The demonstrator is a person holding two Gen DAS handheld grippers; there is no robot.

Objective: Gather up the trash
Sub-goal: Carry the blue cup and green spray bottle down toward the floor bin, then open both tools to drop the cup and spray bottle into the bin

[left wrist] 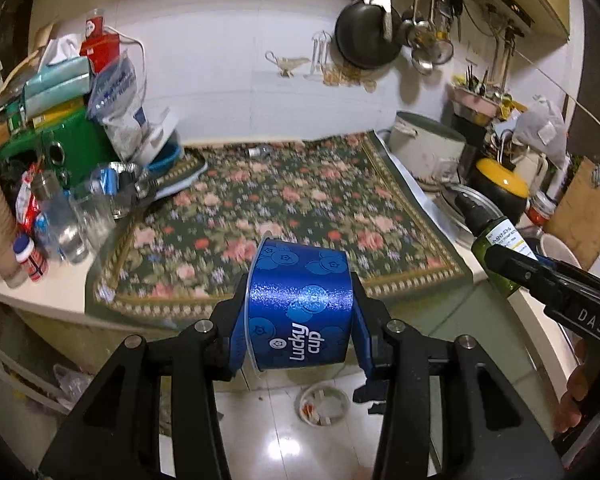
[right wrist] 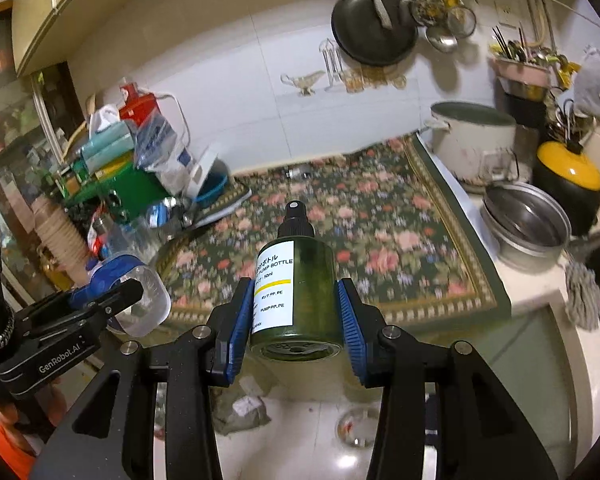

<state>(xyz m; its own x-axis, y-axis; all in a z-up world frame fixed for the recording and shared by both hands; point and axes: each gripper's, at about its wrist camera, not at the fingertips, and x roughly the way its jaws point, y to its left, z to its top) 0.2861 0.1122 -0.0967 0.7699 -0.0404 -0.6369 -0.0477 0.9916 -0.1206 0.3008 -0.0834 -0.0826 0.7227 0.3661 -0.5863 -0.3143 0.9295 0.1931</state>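
Note:
My left gripper (left wrist: pixel 300 312) is shut on a blue Lucky Cup plastic cup (left wrist: pixel 300 304), held on its side in the air in front of the counter edge. My right gripper (right wrist: pixel 294 312) is shut on a green pump bottle (right wrist: pixel 296 300) with a white label and black spray head, also held in the air before the counter. In the left wrist view the bottle (left wrist: pixel 496 252) and right gripper show at the right. In the right wrist view the cup (right wrist: pixel 140 296) and left gripper show at the left. A small item (left wrist: pixel 258 151) lies at the back of the floral mat (left wrist: pixel 284 208).
Clutter of boxes, bags and glasses (left wrist: pixel 68 152) fills the counter's left. A white pot (left wrist: pixel 428 148), metal bowl (right wrist: pixel 528 216) and yellow-lidded pot (right wrist: pixel 568 184) stand at the right. A pan (left wrist: pixel 366 36) and utensils hang on the wall. A small bowl with scraps (left wrist: pixel 324 404) sits on the tiled floor below.

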